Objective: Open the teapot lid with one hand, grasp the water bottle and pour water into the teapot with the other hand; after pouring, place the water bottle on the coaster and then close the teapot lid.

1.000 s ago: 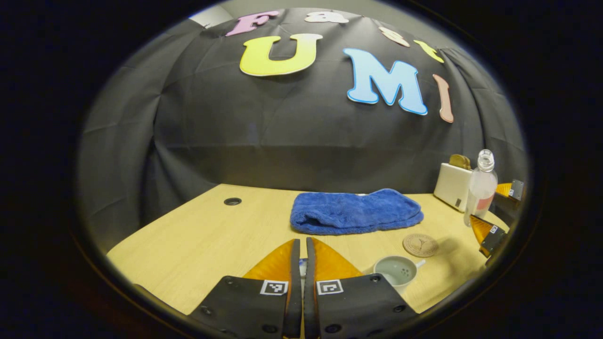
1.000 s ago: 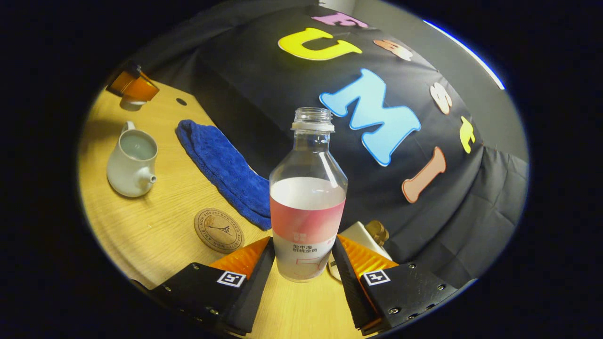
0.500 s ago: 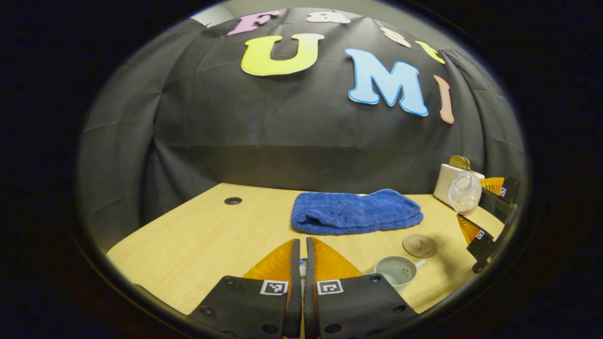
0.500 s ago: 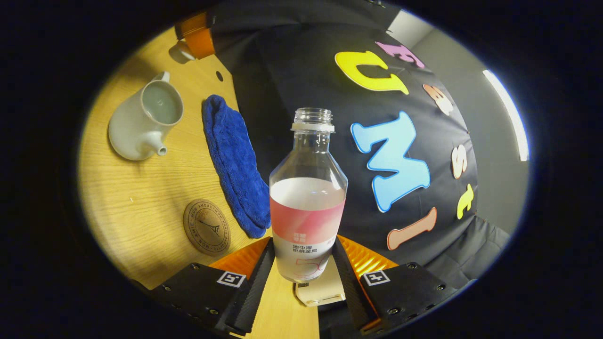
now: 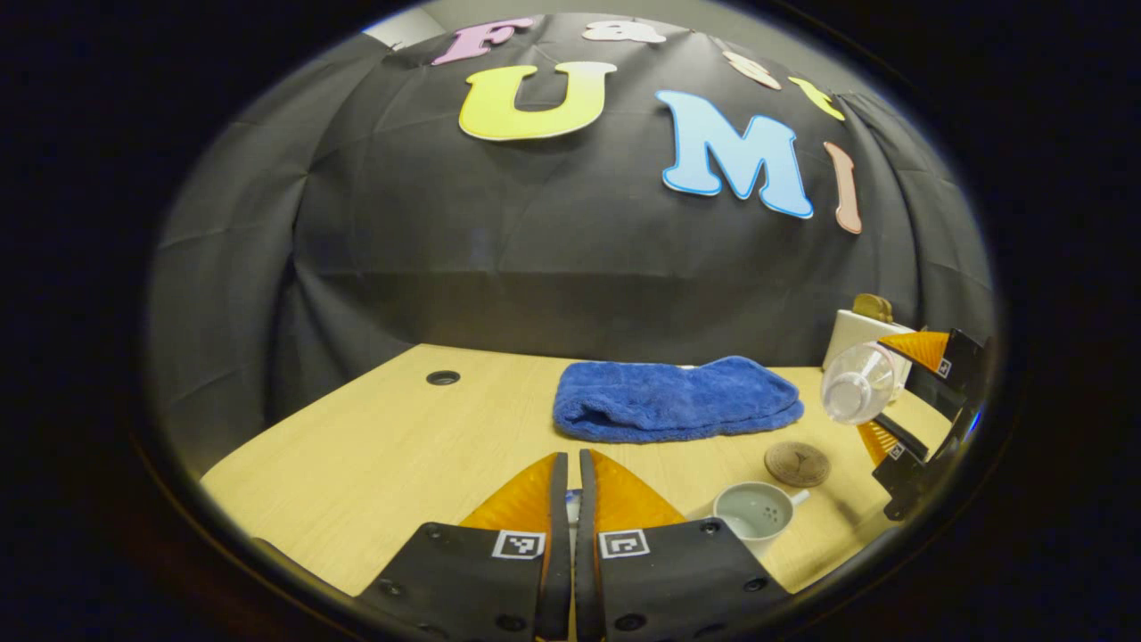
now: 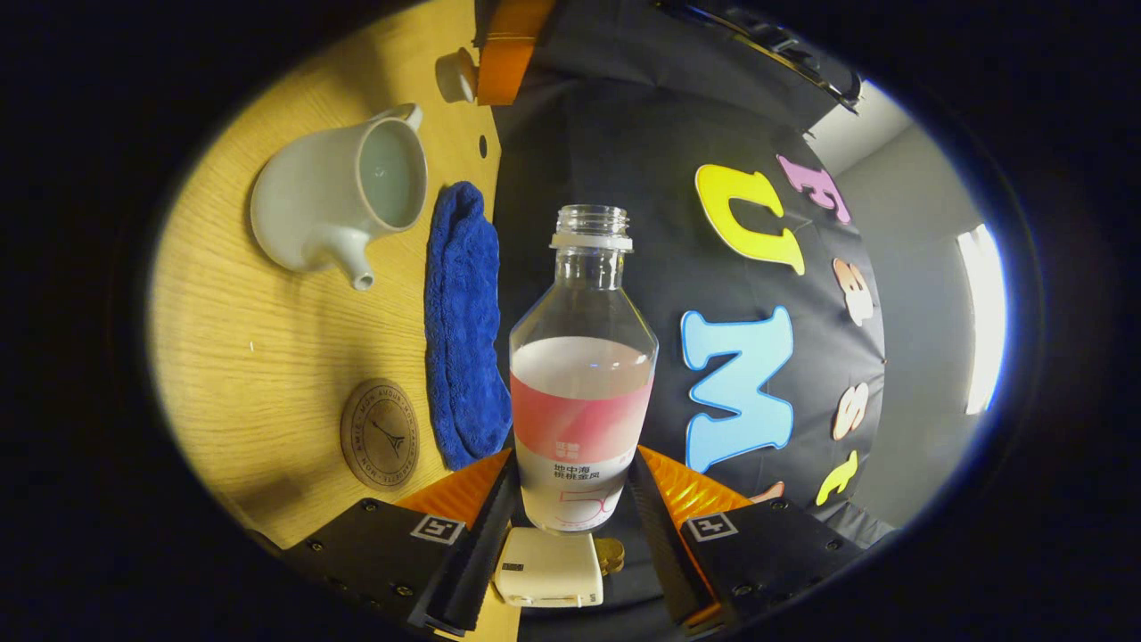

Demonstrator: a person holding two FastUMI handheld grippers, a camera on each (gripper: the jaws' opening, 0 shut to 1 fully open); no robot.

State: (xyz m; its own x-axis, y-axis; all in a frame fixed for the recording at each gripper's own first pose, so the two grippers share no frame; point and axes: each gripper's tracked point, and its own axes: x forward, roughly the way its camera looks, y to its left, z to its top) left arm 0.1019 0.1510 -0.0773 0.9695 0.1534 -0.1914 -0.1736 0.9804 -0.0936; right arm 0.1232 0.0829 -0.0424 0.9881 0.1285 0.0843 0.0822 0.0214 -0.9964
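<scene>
My right gripper is shut on the clear water bottle, which is uncapped, pink-labelled and part full. It is held off the table, tipped sideways. In the left gripper view the bottle points its mouth toward me, above and right of the open white teapot, with the right gripper behind it. The teapot stands lidless, spout toward the cork coaster. My left gripper is shut on the teapot lid, held left of the pot; just a sliver of lid shows between its fingers.
A folded blue towel lies behind the teapot and the coaster. A small white box with a brown object on top sits at the back right. The wooden table has a cable hole.
My right gripper has lifted the bottle off the table and rolled it over sideways, mouth swinging toward the teapot. The left gripper with the lid has stayed still.
</scene>
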